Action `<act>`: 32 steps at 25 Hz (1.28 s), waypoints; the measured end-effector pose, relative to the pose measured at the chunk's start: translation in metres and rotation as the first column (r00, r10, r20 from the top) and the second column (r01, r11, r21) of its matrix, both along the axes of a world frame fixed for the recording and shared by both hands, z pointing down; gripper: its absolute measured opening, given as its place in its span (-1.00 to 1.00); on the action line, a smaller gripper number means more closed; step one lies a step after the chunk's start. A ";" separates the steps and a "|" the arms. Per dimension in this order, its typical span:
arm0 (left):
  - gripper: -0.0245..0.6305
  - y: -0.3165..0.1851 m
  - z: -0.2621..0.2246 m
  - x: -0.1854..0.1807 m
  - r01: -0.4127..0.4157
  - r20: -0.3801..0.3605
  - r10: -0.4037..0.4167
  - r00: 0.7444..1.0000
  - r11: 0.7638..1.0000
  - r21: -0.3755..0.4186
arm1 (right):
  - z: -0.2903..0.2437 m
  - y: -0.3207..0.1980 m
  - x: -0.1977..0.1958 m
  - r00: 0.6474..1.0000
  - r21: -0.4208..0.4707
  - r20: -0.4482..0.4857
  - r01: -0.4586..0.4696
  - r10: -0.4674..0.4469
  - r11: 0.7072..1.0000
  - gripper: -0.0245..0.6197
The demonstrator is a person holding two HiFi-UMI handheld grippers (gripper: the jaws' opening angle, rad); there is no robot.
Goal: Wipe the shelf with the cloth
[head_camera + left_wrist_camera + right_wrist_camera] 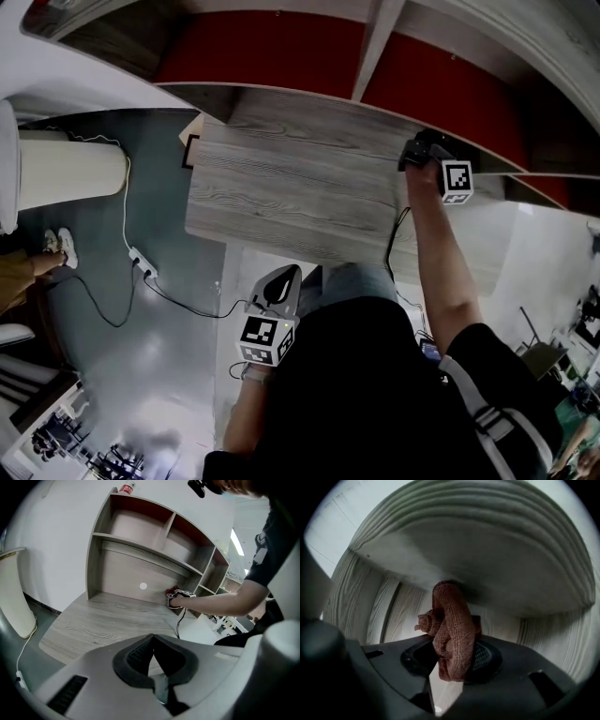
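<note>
R gripper (pixel 451 662) clenched on brown cloth (pixel 451 625), cloth against shelf (pixel 497 573) back, L gripper (pixel 153 663) closed, empty, short of desk (pixel 103 620)

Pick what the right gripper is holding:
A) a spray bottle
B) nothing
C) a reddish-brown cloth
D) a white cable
C: in the right gripper view, the right gripper has its jaws closed on a bunched reddish-brown cloth, which sticks out toward the grey wood shelf.
</note>
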State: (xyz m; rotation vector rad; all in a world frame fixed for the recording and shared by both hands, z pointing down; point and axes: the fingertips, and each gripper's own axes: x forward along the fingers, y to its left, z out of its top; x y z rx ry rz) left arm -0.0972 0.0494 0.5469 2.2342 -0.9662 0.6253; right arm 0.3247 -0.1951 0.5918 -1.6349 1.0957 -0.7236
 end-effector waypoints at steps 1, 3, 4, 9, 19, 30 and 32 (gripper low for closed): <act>-0.90 0.000 0.001 0.001 -0.001 0.000 0.001 1.000 1.000 -0.001 | 0.006 0.003 0.007 1.000 -0.008 0.004 -0.023 0.023 1.000 -0.56; -0.90 0.001 0.001 0.002 0.000 0.002 0.000 1.000 1.000 -0.004 | 0.013 0.006 0.014 0.998 -0.013 0.023 -0.056 0.056 0.998 -0.56; -0.90 0.001 0.001 0.003 0.001 0.004 -0.001 1.000 1.000 -0.006 | 0.018 0.007 0.017 0.997 -0.018 0.038 -0.071 0.071 0.997 -0.56; -0.90 0.001 0.002 0.001 0.013 0.013 -0.013 1.000 1.000 -0.014 | 0.051 0.016 0.042 0.987 -0.077 0.050 -0.147 0.151 0.986 -0.56; -0.90 0.001 0.005 -0.004 0.044 0.013 -0.043 0.999 0.999 -0.020 | 0.087 0.015 0.017 0.925 -0.155 0.295 -0.202 0.241 0.967 -0.57; -0.90 0.009 0.008 -0.012 0.092 0.011 -0.092 0.996 0.995 -0.031 | 0.098 -0.009 -0.032 0.884 -0.153 0.401 -0.194 0.241 0.969 -0.60; -0.90 0.010 0.008 -0.017 0.104 0.019 -0.103 0.994 0.994 -0.024 | 0.100 -0.020 -0.053 0.884 -0.147 0.420 -0.155 0.204 0.977 -0.60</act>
